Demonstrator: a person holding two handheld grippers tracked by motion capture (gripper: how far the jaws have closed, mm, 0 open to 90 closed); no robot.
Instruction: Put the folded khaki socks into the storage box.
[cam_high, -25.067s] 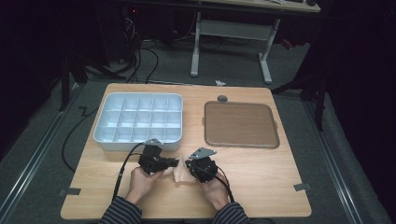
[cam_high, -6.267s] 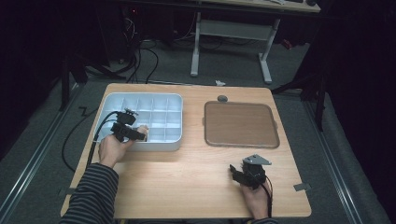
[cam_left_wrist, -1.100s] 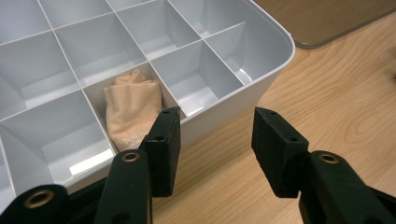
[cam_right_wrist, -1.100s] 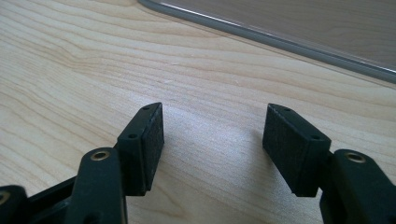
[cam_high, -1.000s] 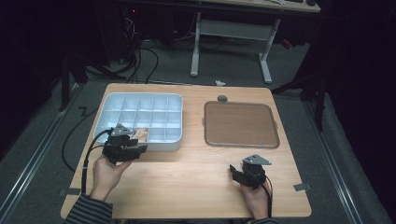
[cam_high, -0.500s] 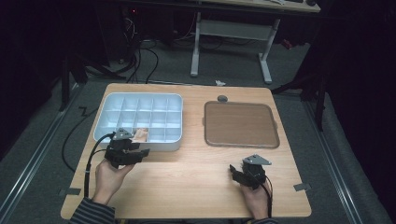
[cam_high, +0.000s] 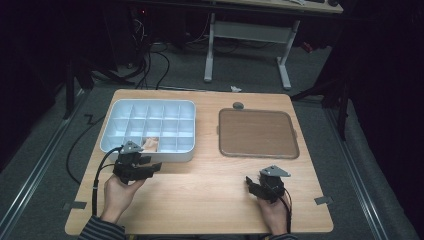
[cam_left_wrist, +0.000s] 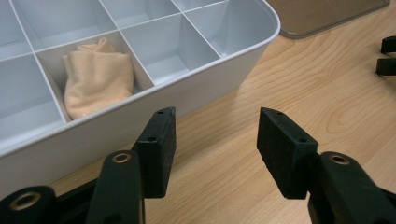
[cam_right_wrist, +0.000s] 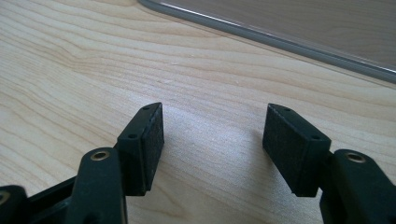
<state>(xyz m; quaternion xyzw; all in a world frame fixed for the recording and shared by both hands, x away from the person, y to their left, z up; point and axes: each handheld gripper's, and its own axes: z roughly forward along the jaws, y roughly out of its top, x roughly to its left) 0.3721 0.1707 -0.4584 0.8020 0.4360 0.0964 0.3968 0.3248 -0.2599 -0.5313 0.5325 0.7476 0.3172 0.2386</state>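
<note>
A folded peach cloth (cam_high: 151, 143) (cam_left_wrist: 95, 77) lies in a front-row compartment of the white divided tray (cam_high: 116, 107) (cam_left_wrist: 210, 79). My left gripper (cam_high: 154, 168) (cam_left_wrist: 215, 130) sits just in front of the tray's near wall, over bare wood. Its jaws are open and have just been opening, with nothing between them. My right gripper (cam_high: 250, 185) (cam_right_wrist: 212, 126) rests open on the table near the front right, empty, a short way before the brown flat tray (cam_high: 257, 132) (cam_right_wrist: 327, 18).
The wooden table (cam_high: 200, 195) carries the white tray at the back left and the brown tray at the back right. A small grey knob (cam_high: 238, 105) lies behind the brown tray. Cables trail off the left edge. Desk legs stand beyond the table.
My left gripper has drawn back a little from the tray toward the front edge, leaving the peach cloth in its compartment. The right gripper has not moved.
</note>
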